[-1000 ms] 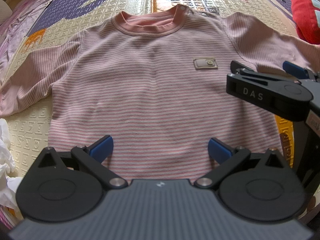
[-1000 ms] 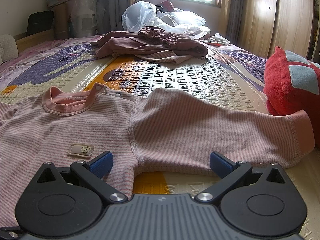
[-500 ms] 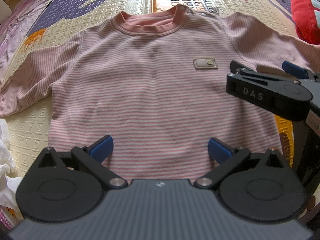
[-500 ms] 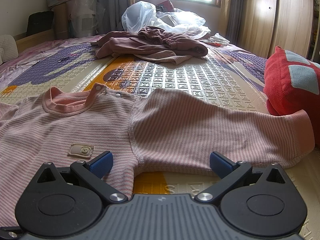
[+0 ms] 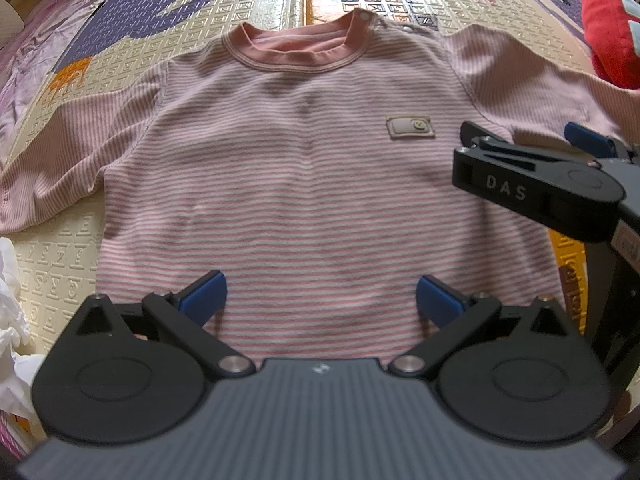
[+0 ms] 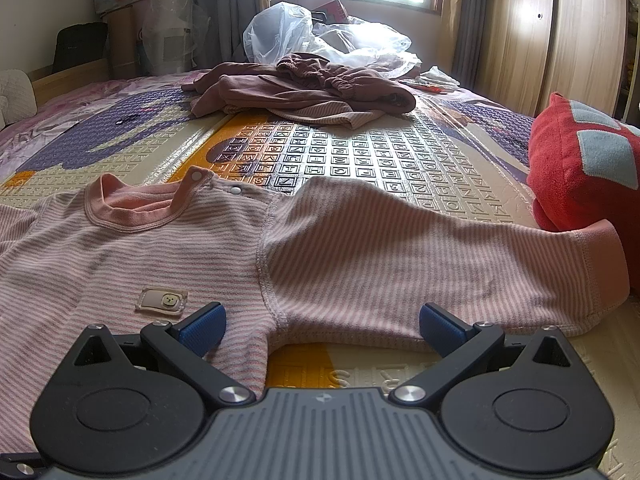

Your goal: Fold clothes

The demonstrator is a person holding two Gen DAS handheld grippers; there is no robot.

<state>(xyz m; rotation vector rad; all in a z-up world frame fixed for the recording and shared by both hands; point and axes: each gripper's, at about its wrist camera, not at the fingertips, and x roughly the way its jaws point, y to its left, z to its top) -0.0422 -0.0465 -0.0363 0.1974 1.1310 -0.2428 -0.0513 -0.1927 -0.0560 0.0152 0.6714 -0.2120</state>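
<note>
Lying flat, ribbed striped shirt (image 5: 312,184); both tongs (image 5: 320,300) (image 6: 320,322) agape.

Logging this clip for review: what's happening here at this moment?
A person holding a two-finger gripper in each hand is about to fold a pink-and-white striped long-sleeved shirt, which lies flat, front up, on a patterned letter-tile mat. The left gripper is open over the shirt's bottom hem. The right gripper is open by the underarm of one spread sleeve. Neither holds any fabric, and no fold has been made yet. A heap of mauve clothes lies further back.
</note>
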